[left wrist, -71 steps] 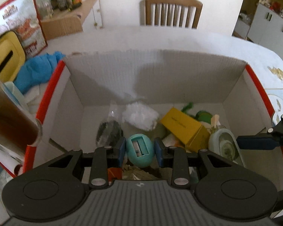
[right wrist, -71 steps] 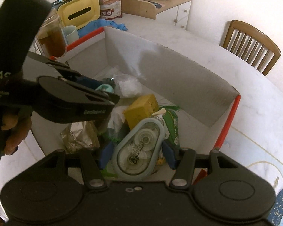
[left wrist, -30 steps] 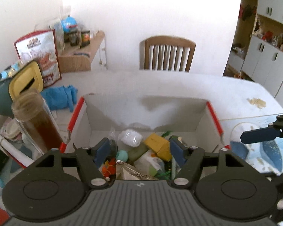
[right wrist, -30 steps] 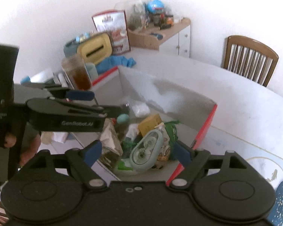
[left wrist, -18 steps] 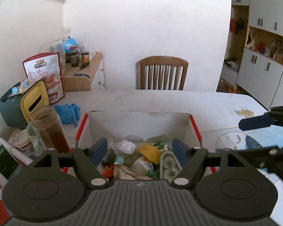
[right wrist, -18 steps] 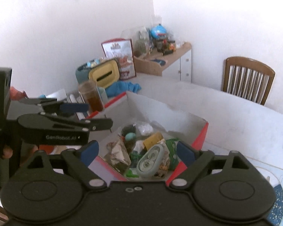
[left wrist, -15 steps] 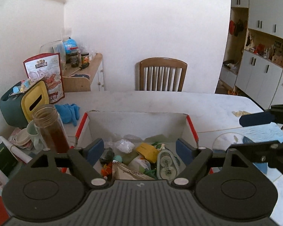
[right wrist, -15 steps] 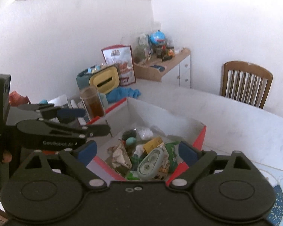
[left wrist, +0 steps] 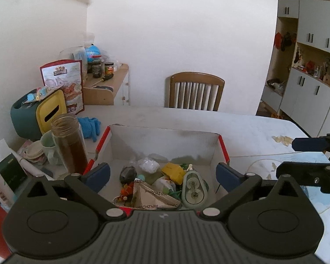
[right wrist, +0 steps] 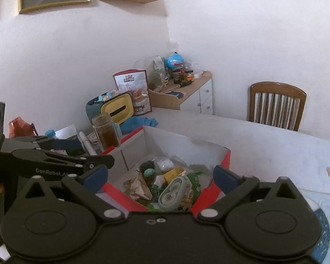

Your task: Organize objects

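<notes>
While both the left gripper (left wrist: 162, 173) & right gripper (right wrist: 160, 176), just opened wide, hang empty above it, correction-tape dispenser (left wrist: 193, 187) lies in box (left wrist: 165, 138) w/ other bits: prob. light, rigid, smooth plastic, so pinch across flat sides.

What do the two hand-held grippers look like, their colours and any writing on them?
Both are matte black plastic with dark blue finger pads. The left hand-held gripper has a ribbed grey-black top, two round discs and silver pivot screws. The right hand-held gripper has a smooth black top with the same discs. White lettering reading GenRobot runs along the left one's side.
</notes>
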Available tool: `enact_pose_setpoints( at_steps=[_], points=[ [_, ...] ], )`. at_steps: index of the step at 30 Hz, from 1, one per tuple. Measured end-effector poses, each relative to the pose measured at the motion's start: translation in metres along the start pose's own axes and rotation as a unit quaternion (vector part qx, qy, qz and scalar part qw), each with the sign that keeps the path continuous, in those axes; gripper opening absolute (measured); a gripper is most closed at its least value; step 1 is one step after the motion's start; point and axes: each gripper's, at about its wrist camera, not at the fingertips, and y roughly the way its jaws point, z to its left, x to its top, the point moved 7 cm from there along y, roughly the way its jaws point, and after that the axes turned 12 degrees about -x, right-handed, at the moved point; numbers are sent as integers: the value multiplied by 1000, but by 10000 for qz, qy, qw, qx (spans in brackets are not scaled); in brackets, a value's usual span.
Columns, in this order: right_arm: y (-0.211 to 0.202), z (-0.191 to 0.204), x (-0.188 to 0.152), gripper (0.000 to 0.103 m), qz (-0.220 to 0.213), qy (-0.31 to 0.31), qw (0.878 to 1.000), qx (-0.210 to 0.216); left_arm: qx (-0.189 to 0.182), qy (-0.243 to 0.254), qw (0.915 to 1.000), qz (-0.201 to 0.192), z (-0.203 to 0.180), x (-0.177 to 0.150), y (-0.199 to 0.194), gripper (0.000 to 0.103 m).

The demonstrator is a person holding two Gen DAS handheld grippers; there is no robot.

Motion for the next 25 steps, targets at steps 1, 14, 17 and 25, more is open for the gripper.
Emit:
enact_pose_setpoints(
  at_steps=[1,14,17,25],
  points=[
    [-1,0,-1,102,-32,39,10000,-24,25,12,10000,-3,-1,0,-1,103],
    [-3,-3,-12,102,17,305,9994,-145,-171,-59,9998,-74,-7,-4,-5,103],
    [-4,-3,-13,102,26,309,9994,-138,-72,-37,10000,-33,-7,-5,-2,103],
    [-4,-3,-13,102,34,324,9994,-147,38,-79,10000,-36,-5,-3,0,103]
  ],
)
